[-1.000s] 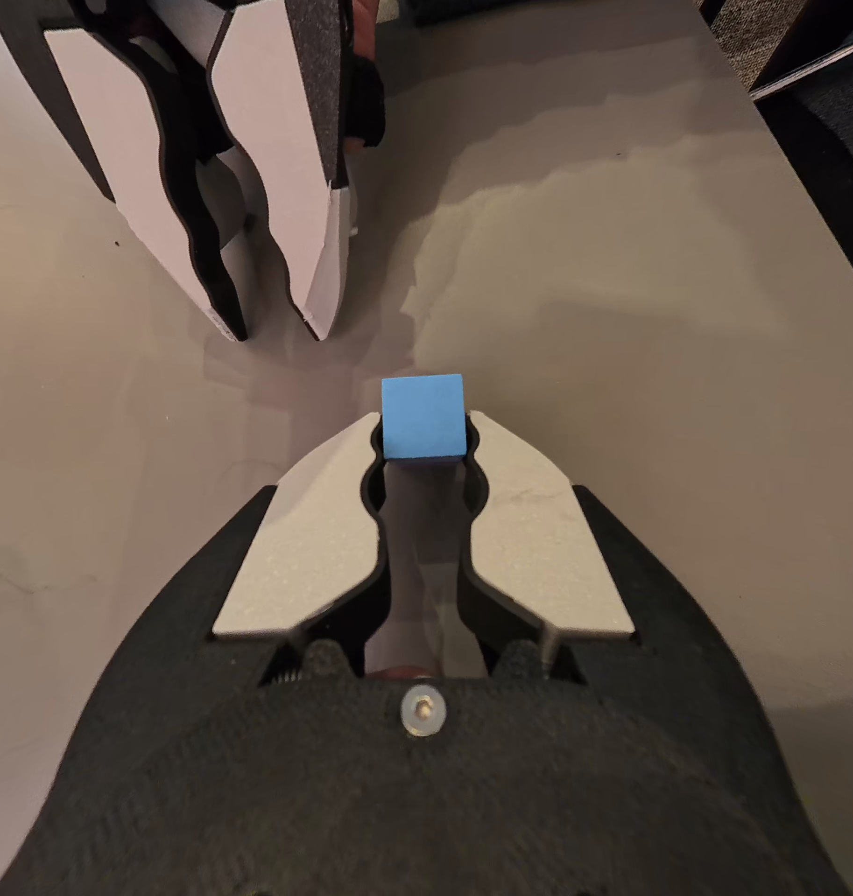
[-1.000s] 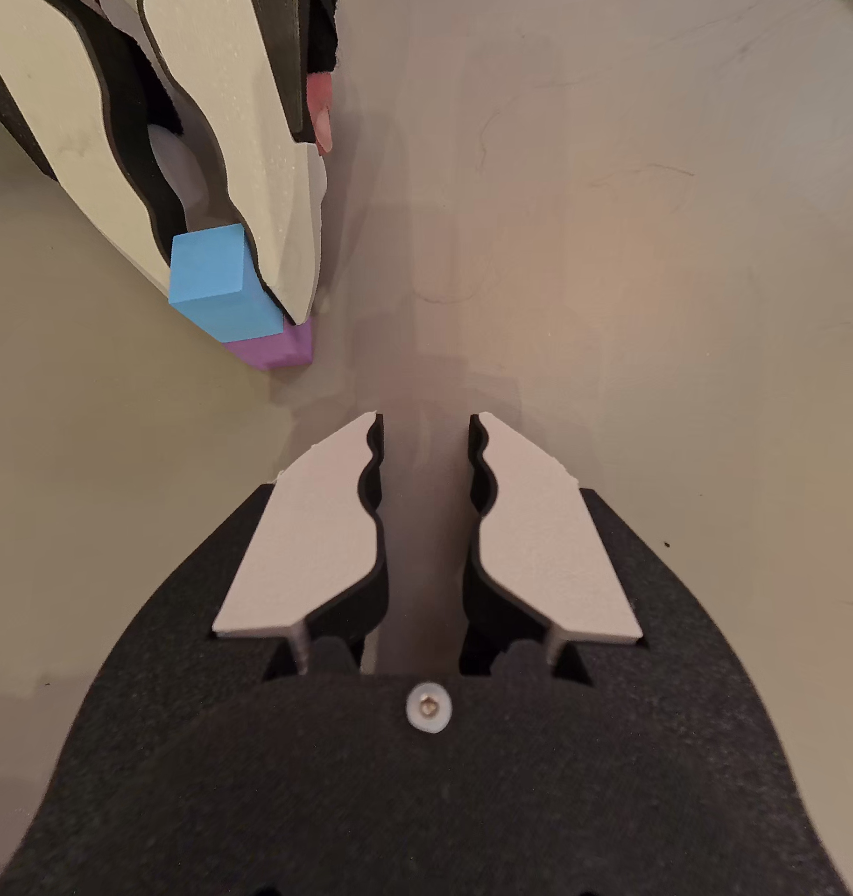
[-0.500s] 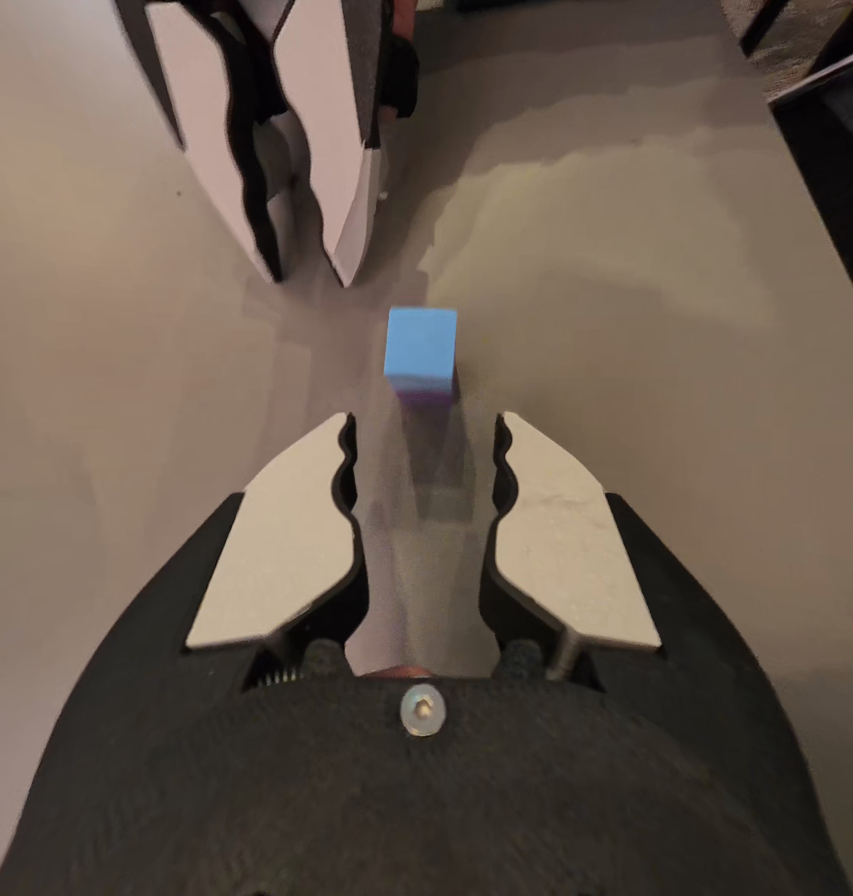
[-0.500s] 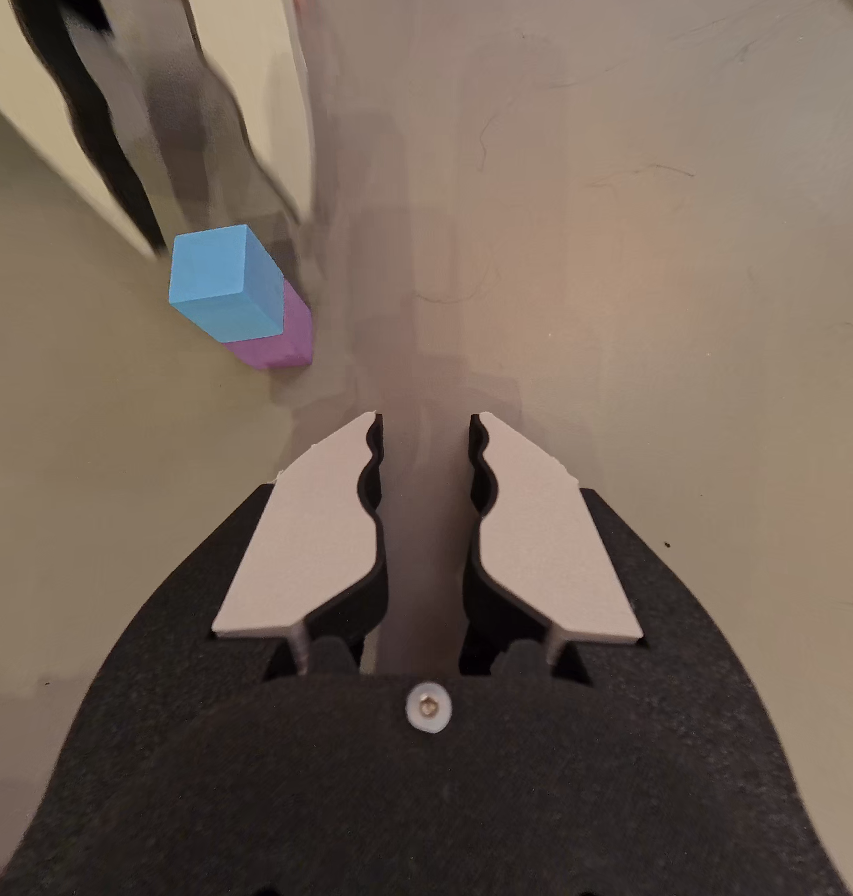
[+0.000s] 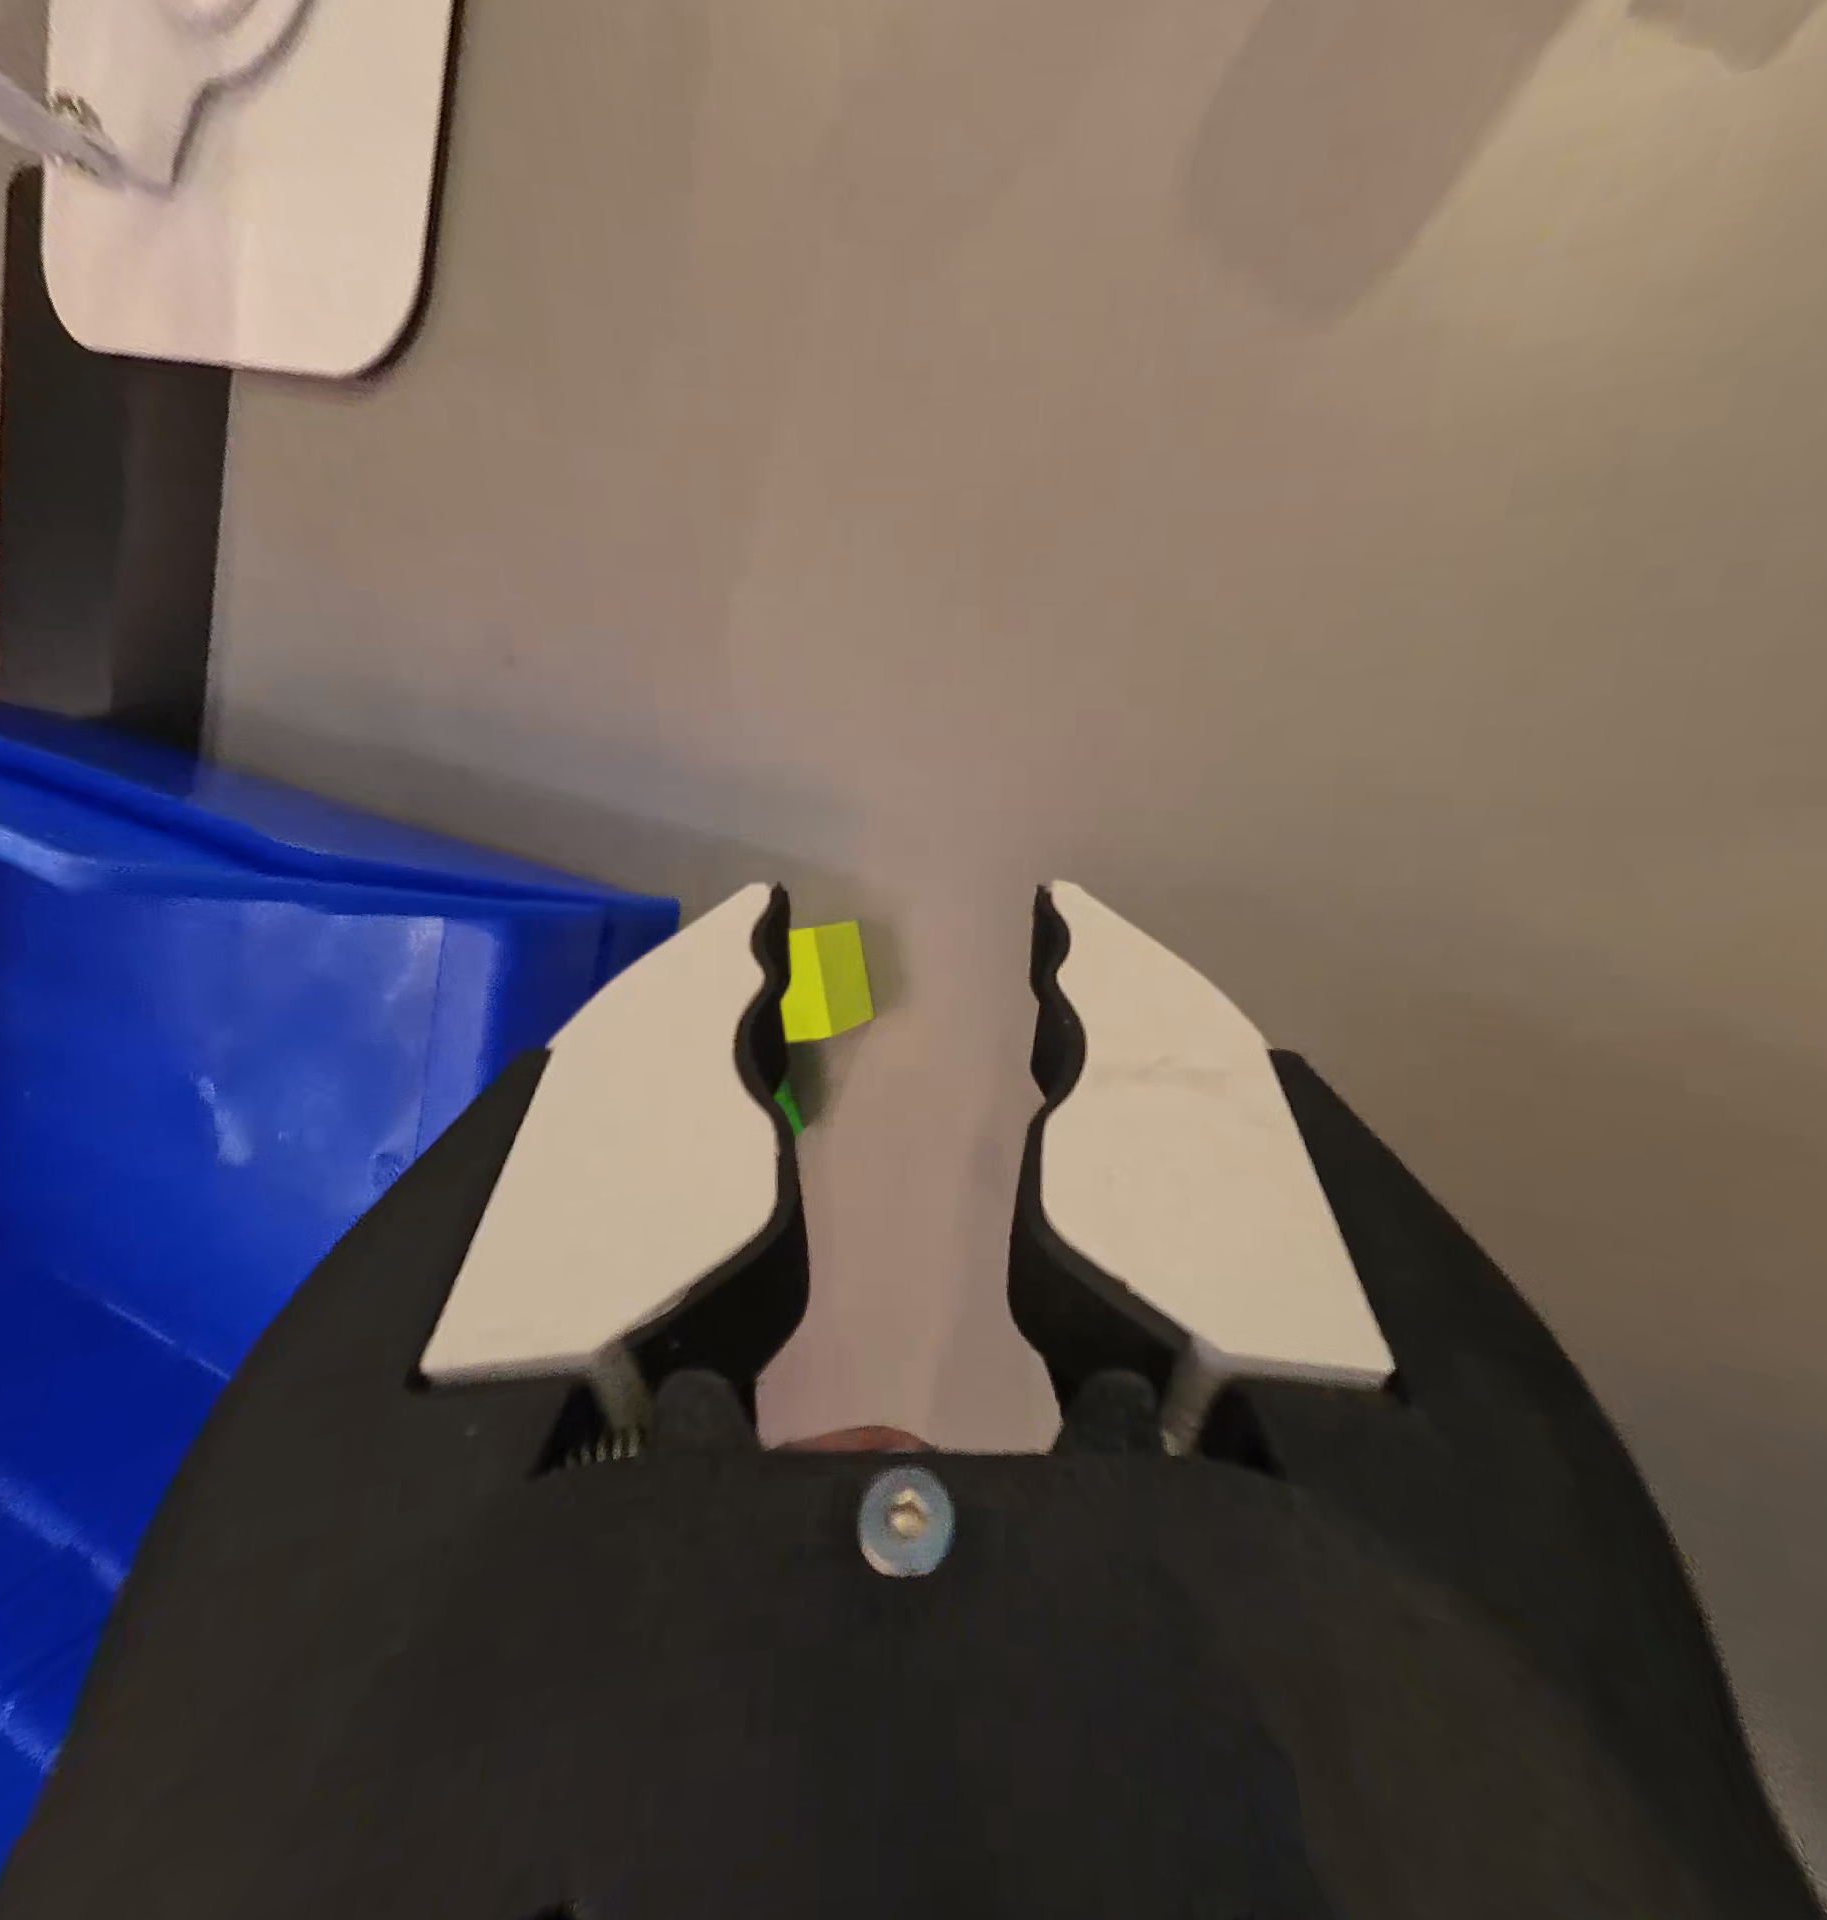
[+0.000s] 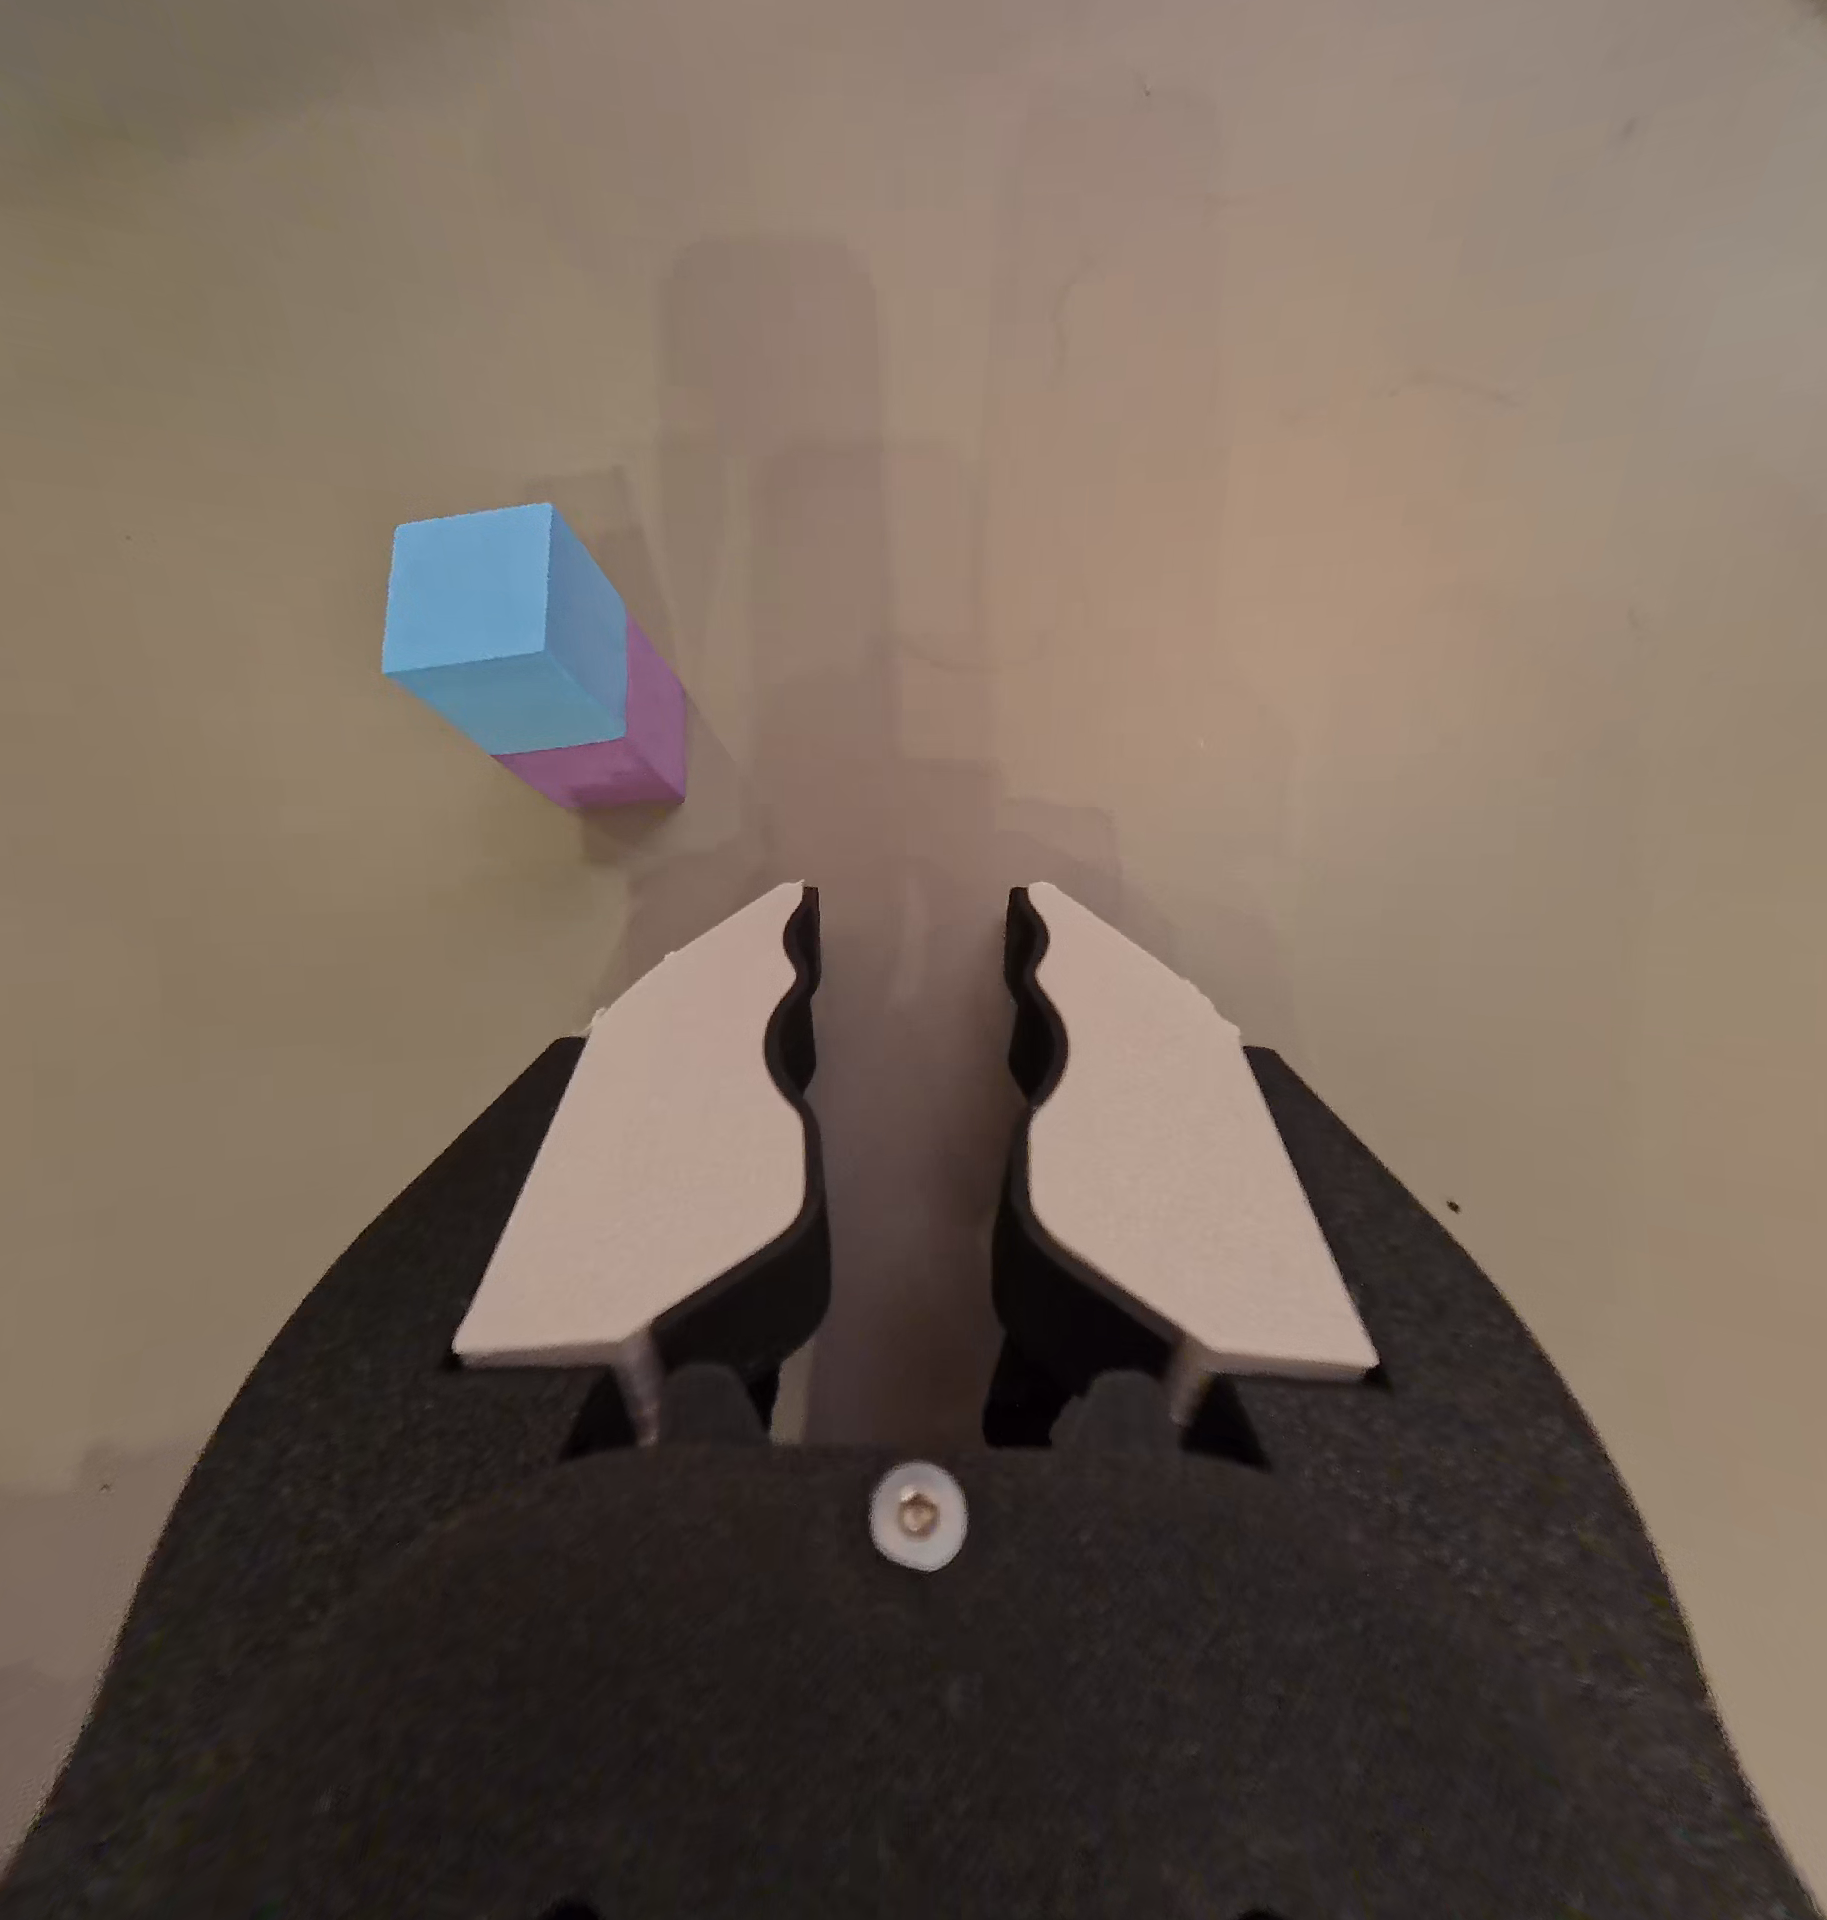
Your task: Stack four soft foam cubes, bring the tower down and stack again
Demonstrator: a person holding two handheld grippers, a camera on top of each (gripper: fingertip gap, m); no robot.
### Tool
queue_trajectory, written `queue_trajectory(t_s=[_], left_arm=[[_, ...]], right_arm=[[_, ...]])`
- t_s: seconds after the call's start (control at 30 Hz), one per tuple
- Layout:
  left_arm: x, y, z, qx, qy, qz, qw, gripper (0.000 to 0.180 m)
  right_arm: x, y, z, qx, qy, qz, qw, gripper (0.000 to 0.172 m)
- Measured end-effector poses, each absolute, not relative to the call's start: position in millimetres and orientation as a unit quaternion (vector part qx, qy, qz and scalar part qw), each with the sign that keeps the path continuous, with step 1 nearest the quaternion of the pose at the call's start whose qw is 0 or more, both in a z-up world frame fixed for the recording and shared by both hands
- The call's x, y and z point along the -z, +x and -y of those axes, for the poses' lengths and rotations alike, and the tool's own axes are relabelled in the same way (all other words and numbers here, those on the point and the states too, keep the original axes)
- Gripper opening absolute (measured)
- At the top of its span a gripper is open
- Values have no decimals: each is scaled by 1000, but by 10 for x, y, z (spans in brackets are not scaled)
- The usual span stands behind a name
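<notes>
In the right wrist view a light blue cube [image 6: 493,613] sits on a purple cube [image 6: 634,748] on the table, up and left of my right gripper [image 6: 911,904], which is open with nothing between its fingers. In the left wrist view my left gripper [image 5: 907,914] is open above the table. A yellow-green cube [image 5: 828,982] lies on the table just past the left fingertip [image 5: 753,935], partly hidden by it. A sliver of a green cube [image 5: 789,1103] shows under that finger. No pad presses on either cube.
A blue plastic bin [image 5: 213,1039] stands left of my left gripper, close to the yellow-green cube. A white card on a dark stand [image 5: 234,177] is at the far left. The grey table [image 5: 1304,623] stretches to the right. Spacing between my two grippers at the tips: around 30 cm.
My left gripper let go of the blue cube on the purple one, drew back and swung left to the bin and the yellow-green cube. My right gripper has not moved.
</notes>
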State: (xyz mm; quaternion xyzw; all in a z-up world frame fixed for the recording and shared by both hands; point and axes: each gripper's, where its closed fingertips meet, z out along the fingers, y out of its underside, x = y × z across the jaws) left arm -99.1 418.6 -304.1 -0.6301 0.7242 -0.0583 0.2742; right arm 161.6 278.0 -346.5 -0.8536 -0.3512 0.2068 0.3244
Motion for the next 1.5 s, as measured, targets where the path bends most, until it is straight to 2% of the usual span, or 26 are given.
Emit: queue_trajectory(t_s=[0.2,0.5,0.57,0.7,1.0,1.2,1.5], left_arm=[[3318,-1113,-4397,7,-667,-698,259,46],[3417,-1175,-4591,-18,-700,-663,267,54],[3406,-1181,-4614,-20,-700,-661,271,42],[3460,-1130,-4499,-3,-690,-672,267,30],[3448,-876,-3967,67,-669,-695,255,29],[3157,-243,-3335,152,-598,-744,256,29],[2814,695,-2651,208,-460,-832,228,29]], right_arm=[[3466,1616,-2777,-206,-853,352,325,35],[3458,1616,-2773,-213,-853,350,324,35],[3458,1617,-2771,-213,-853,350,324,34],[3459,1617,-2770,-212,-853,350,324,35],[3461,1619,-2769,-211,-853,351,324,34],[3462,1601,-2767,-212,-852,353,323,34],[3460,1594,-2761,-213,-850,356,324,35]])
